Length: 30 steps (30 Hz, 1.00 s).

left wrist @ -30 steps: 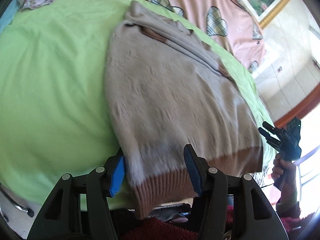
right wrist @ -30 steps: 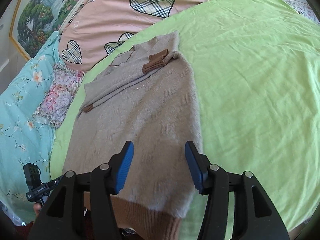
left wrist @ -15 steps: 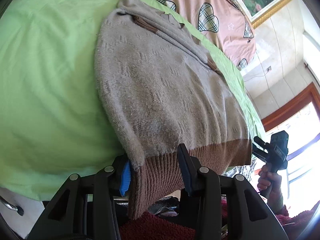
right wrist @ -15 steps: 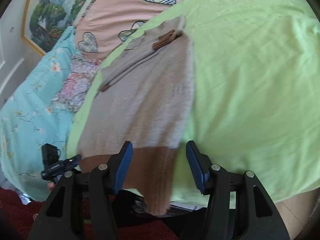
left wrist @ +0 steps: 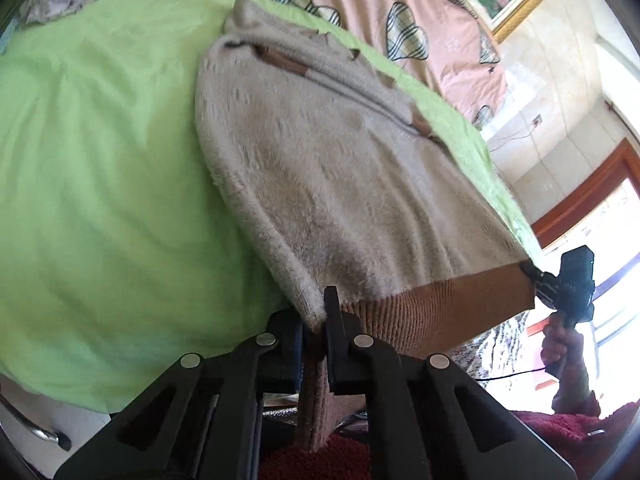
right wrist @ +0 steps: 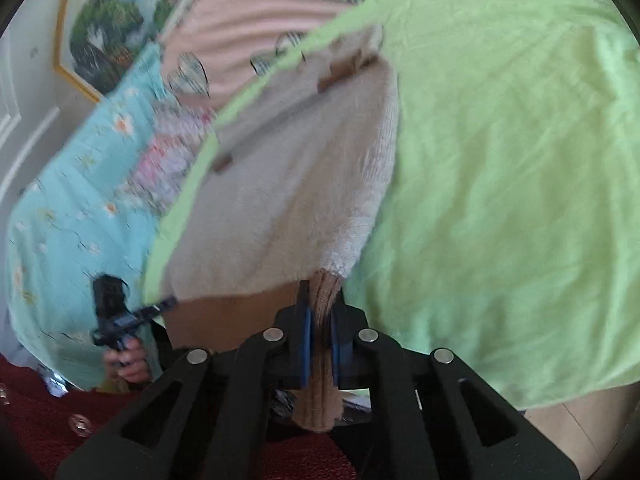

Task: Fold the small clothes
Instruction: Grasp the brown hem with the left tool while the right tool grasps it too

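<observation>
A beige fuzzy sweater [left wrist: 340, 168] with a brown ribbed hem [left wrist: 452, 304] lies on a green bed sheet [left wrist: 100, 184], sleeves folded across its far end. My left gripper [left wrist: 314, 320] is shut on the hem's left corner. In the right wrist view the same sweater [right wrist: 288, 200] is blurred, and my right gripper [right wrist: 320, 320] is shut on the hem's right corner [right wrist: 324, 292]. The hem hangs taut between both grippers at the bed's near edge. Each gripper shows in the other's view: the right one [left wrist: 568, 284] and the left one [right wrist: 116, 312].
A pink cover with plaid hearts [left wrist: 400, 12] lies beyond the sweater. A blue floral quilt [right wrist: 80, 208] is on the left. A framed picture [right wrist: 104, 28] hangs on the wall. A dark red rug [right wrist: 48, 432] lies below the bed edge.
Both grippers dropped to the sweater's hem and closed on its two corners. The hem now stretches between them.
</observation>
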{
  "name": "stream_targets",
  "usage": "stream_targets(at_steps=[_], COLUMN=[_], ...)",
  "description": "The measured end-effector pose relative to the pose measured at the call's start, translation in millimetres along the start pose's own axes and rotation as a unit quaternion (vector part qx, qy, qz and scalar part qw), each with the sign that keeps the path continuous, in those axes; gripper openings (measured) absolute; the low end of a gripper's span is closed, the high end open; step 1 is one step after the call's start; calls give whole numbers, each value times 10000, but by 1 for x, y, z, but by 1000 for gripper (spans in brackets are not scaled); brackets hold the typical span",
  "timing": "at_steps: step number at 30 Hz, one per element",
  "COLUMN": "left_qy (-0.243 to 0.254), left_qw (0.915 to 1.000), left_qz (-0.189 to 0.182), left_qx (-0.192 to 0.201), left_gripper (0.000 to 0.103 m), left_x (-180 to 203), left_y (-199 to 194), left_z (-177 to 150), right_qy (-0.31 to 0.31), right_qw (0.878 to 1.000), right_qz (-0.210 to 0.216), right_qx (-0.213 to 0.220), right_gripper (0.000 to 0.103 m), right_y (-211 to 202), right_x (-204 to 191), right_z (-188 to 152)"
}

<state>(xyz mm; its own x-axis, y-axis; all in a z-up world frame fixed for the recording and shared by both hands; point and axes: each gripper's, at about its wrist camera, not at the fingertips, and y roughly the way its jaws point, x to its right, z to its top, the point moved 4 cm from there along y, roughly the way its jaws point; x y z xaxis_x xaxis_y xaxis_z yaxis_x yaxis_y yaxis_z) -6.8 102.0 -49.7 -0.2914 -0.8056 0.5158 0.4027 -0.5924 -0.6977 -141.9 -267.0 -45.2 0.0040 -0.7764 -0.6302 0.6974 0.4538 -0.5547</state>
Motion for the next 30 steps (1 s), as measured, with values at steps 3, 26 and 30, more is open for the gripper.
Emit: stream_targets(at_steps=[3, 26, 30], left_qy=[-21, 238, 298], left_qw=[9999, 9976, 9917], left_qz=[69, -468, -672], left_qx=[-105, 447, 1054], left_gripper=[7, 6, 6], left_x=[-5, 17, 25], left_y=[4, -36, -50], left_z=[0, 23, 69], right_qy=[-208, -114, -288], right_qw=[9994, 9910, 9875], right_qz=[-234, 1294, 1383], right_qx=[-169, 312, 693], right_gripper=[8, 8, 8], right_y=[-3, -5, 0], right_x=[-1, -19, -35], right_z=[2, 13, 54])
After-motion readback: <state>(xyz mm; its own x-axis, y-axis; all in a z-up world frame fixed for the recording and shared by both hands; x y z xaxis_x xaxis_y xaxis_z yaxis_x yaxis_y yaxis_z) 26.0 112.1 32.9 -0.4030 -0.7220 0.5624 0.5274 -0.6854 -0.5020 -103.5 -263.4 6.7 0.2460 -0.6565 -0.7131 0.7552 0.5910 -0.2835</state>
